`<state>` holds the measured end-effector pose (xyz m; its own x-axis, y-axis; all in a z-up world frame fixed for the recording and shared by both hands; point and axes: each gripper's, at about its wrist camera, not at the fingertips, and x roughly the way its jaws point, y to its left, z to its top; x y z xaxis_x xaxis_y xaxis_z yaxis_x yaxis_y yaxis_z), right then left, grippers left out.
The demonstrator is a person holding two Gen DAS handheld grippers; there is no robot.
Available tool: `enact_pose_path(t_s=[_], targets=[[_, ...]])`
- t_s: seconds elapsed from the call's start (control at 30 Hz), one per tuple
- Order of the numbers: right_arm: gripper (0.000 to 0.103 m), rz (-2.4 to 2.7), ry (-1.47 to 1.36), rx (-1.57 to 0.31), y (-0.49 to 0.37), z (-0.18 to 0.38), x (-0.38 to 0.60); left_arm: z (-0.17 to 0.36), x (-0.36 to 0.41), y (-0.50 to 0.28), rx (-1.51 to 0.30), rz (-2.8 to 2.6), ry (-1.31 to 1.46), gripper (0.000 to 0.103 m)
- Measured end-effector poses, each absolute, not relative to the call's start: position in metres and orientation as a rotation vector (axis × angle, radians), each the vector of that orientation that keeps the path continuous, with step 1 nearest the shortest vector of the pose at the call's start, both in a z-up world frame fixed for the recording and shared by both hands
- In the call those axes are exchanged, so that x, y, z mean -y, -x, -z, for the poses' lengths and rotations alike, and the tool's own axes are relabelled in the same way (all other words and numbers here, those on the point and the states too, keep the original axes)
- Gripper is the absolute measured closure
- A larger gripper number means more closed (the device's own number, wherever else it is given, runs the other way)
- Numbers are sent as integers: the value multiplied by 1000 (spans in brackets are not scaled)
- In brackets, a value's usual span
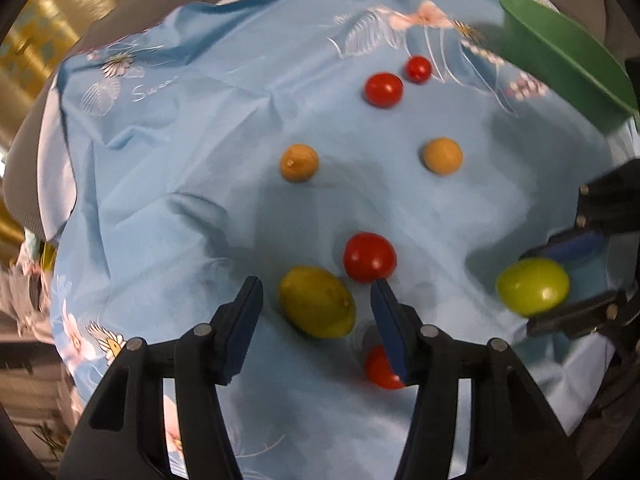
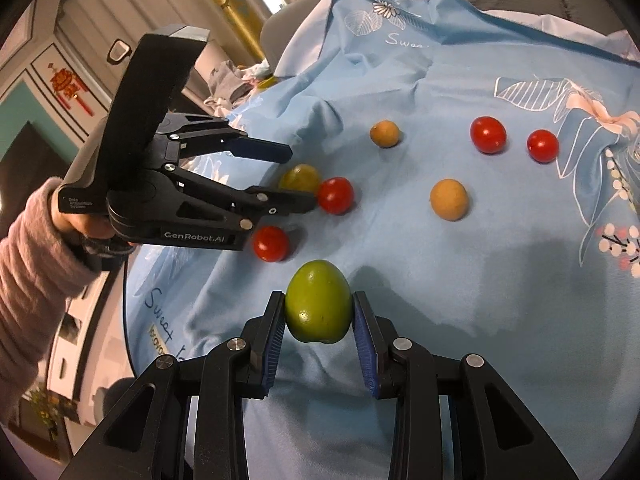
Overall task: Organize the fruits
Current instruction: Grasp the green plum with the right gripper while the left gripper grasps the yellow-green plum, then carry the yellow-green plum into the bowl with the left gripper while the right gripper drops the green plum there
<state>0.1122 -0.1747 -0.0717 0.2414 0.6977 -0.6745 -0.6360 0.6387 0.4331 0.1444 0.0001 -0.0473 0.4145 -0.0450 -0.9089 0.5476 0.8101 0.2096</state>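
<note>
My left gripper [image 1: 316,304] is open, its jaws on either side of a yellow-green fruit [image 1: 317,307] on the blue cloth; it also shows in the right wrist view [image 2: 298,178]. A red tomato [image 1: 370,257] lies just beyond it and another [image 1: 380,368] is partly hidden under the right finger. My right gripper [image 2: 319,314] is shut on a green fruit [image 2: 319,307], also seen from the left wrist [image 1: 533,286]. Two tan fruits [image 1: 299,162] [image 1: 443,156] and two more tomatoes [image 1: 383,90] [image 1: 418,69] lie farther off.
A green plate [image 1: 568,64] sits at the far right of the left wrist view. The blue flowered cloth [image 1: 200,160] is wrinkled and drapes over a grey surface. A room with furniture shows beyond the cloth's left edge [image 2: 80,80].
</note>
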Motion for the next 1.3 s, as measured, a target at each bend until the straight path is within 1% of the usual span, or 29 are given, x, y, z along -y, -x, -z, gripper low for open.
enact_pose_path(t_s=[0.03,0.1,0.17,0.23,0.3,0.53,0.77,1.0,1.3], targets=[[68,-916,-77,-963,-112,72,175,48,1,-144,-1097,397,-551,49],[68,-916,-83,-962,-113,72,175,55,6,-147,-1132,398,-595,59],[68,-917,-85,-961,-114,72,175,63,12,-150,-1144,386,-639,59],[68,-915,-88,-960,-113,73,177,63,10,-153,-1155,385,-608,61],[68,-914,-87,-960,-114,72,177,63,4,-157,-1166,381,-564,66],[68,-898,-86,-957,-114,72,181,61,0,-152,-1124,331,-474,66],[68,-868,-84,-927,-111,60,192,28,-2,-131,-1021,310,-257,66],[68,-814,-109,-876,-98,40,222,0,25,-103,-944,305,-147,66],[68,-711,-154,-773,-81,8,273,-27,67,-83,-880,371,-104,66]])
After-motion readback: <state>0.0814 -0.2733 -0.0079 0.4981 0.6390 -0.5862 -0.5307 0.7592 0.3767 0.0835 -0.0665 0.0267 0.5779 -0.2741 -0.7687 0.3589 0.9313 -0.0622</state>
